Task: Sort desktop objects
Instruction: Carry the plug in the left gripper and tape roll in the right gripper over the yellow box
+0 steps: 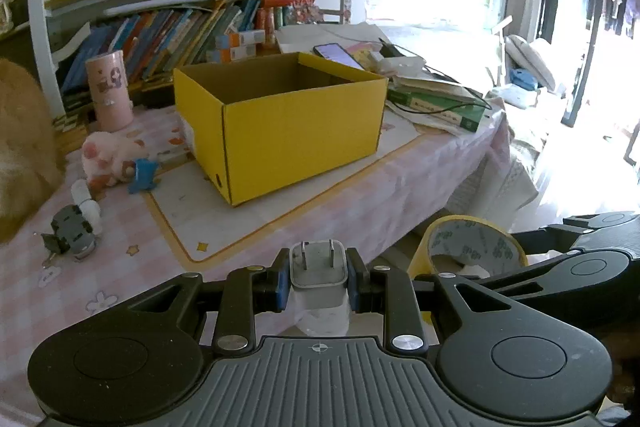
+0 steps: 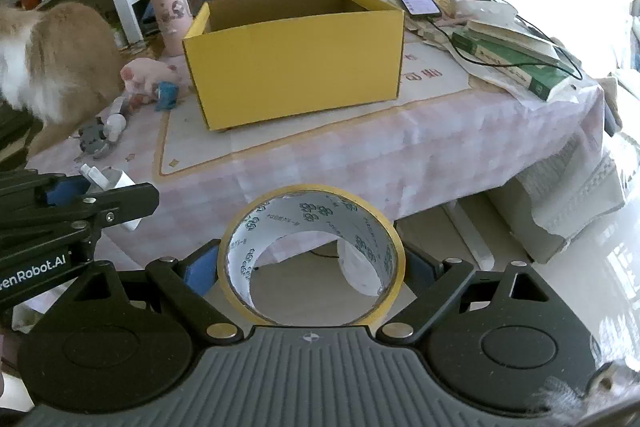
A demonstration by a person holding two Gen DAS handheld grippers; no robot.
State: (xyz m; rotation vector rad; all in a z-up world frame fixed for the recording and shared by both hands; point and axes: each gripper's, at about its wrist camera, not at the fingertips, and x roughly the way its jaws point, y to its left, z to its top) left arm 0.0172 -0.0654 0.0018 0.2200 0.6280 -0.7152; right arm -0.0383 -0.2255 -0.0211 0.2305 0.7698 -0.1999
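Left gripper (image 1: 319,281) clamped tight on a white plug charger (image 1: 319,267), prongs up. Right gripper (image 2: 312,267) spread wide around a yellow tape roll (image 2: 312,255), blue pads touching both sides. Both held off the table's (image 2: 400,163) near edge, open yellow box (image 2: 296,67) further back on the mat.
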